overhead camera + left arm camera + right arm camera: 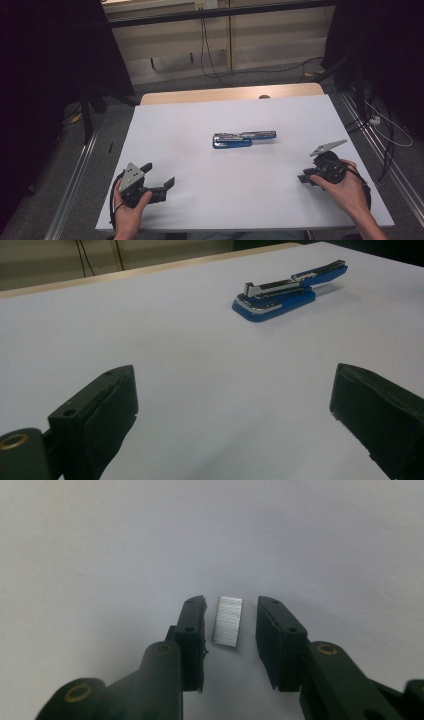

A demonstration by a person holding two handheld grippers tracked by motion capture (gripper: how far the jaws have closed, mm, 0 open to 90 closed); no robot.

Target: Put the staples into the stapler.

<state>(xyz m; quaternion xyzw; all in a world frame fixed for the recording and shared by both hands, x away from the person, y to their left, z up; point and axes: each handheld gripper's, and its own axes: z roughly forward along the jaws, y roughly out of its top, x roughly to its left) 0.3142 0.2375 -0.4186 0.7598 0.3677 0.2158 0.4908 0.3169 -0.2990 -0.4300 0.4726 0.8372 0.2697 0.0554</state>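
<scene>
Covering most of the high view, the white table (200,115) carries everything here, with a strip of bare wood showing along its far edge. Beyond it lie a grey floor and some trailing cables (210,55) by a pale wall.

The left gripper (159,176) sits near the table's near-left corner, held in the person's left hand (131,212), a grey plate on top. Its jaws stand wide apart with nothing between them; in the left gripper view they frame bare table, and the stapler lies well beyond them, up and to the right.

The right gripper (303,176) is near the near-right edge, held by the right hand (350,192), pointing inward toward the table's middle. Its jaws are parted a little, not clamped on anything.

The stapler (242,139), blue with a silver metal top, lies near the middle of the table, lengthwise across it, well apart from both grippers. In the left gripper view (287,292) its top arm is lifted off the base and swung open, so the metal channel shows.

Smallest is the staple strip (227,621), a short silvery ribbed block lying flat on the table. In the right gripper view it sits right between the two jaw tips, long side running along the jaws, with a narrow gap on each side; the pads (194,630) do not touch it. It is too small to make out in the high view.
</scene>
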